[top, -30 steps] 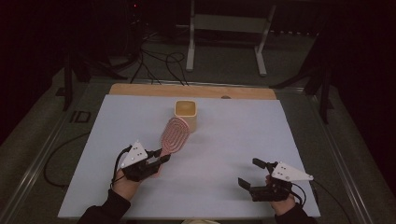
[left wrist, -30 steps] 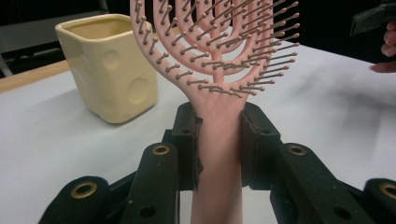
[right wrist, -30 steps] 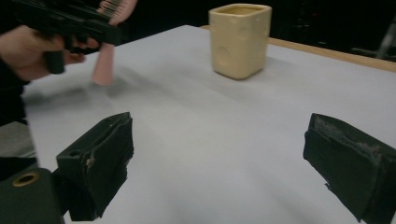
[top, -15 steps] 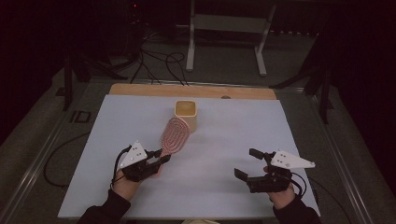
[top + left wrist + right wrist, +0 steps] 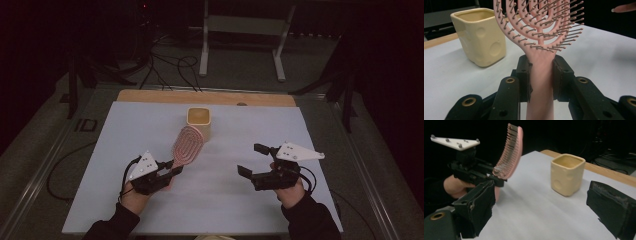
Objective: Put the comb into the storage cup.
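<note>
A pink hairbrush [image 5: 187,142] with rows of bristles [image 5: 541,25] is held by its handle in my left gripper [image 5: 172,169], whose pads [image 5: 524,75] are shut on the handle. The brush head rises off the table, tilted toward a cream square cup [image 5: 199,120] that stands upright near the table's far middle. In the right gripper view the brush [image 5: 510,152] curves up beside the left gripper [image 5: 496,180], with the cup [image 5: 567,173] to its right. My right gripper [image 5: 254,160] hovers open at the right front, jaws wide with nothing between them.
The white table top [image 5: 300,135] ends in a wooden strip [image 5: 150,96] at the far edge. Beyond it a metal stand [image 5: 240,30] and cables [image 5: 165,65] lie on the dark floor. A fingertip [image 5: 624,7] shows at the left gripper view's top right.
My right gripper has risen and moved left and forward, toward the table's middle. The left gripper and the brush have stayed put.
</note>
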The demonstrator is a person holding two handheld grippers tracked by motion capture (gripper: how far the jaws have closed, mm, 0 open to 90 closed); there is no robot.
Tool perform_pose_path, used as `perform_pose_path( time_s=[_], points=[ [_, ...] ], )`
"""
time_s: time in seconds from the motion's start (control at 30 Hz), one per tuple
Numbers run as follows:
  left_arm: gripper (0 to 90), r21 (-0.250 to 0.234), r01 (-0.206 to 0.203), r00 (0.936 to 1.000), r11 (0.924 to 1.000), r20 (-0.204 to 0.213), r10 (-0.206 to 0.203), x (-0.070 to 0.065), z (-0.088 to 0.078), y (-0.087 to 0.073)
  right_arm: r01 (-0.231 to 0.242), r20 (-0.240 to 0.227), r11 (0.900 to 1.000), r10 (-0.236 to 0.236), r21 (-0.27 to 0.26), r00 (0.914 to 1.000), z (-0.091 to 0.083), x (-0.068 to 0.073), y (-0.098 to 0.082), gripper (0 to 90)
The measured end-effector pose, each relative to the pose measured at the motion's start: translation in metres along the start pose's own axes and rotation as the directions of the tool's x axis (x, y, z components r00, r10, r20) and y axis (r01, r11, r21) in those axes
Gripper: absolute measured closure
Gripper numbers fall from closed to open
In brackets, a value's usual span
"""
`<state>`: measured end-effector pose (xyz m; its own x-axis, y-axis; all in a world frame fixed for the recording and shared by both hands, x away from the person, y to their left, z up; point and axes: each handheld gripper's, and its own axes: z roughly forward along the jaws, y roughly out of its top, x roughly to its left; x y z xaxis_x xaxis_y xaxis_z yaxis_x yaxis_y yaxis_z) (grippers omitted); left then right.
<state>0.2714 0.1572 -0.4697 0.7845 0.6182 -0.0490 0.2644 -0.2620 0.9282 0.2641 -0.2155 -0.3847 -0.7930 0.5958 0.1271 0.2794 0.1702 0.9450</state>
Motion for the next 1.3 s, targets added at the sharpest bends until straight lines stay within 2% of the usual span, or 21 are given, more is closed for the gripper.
perform_pose_path(
  time_s=[0.33,0.47,0.8,0.97,1.17,1.2,1.3],
  points=[
    [72.0,-0.001,0.001,1.0,1.0,0.002,-0.001,0.0,0.0,0.0,-0.006,-0.045,1.0,0.006,0.01,0.999,0.026,0.003,0.021,8.4],
    [72.1,-0.003,0.002,1.0,1.0,0.001,-0.002,0.001,-0.001,0.0,0.008,-0.052,1.0,-0.006,0.026,0.9986,0.037,0.005,0.03,8.4],
    [72.1,-0.008,0.0,1.0,1.0,0.008,0.0,0.001,-0.001,0.0,-0.003,-0.096,0.999,0.008,0.049,0.9953,0.068,0.01,0.044,8.4],
    [72.1,-0.009,0.002,1.0,1.0,0.008,-0.002,0.0,0.0,0.0,-0.047,-0.119,0.996,0.055,0.07,0.9914,0.083,0.011,0.05,8.4],
    [72.1,-0.012,-0.002,1.0,0.9999,0.004,0.002,0.0,-0.001,0.0,-0.08,-0.11,0.992,0.091,0.098,0.9897,0.102,0.017,0.053,8.5],
    [72.1,-0.014,0.001,1.0,0.9999,0.006,-0.001,0.0,-0.001,0.0,-0.096,-0.092,0.989,0.106,0.113,0.9901,0.108,0.019,0.054,8.5],
    [72.1,-0.018,0.004,1.0,0.9998,0.007,-0.004,0.001,-0.001,0.001,-0.117,-0.079,0.986,0.127,0.123,0.9888,0.113,0.019,0.055,8.5]
  ],
)
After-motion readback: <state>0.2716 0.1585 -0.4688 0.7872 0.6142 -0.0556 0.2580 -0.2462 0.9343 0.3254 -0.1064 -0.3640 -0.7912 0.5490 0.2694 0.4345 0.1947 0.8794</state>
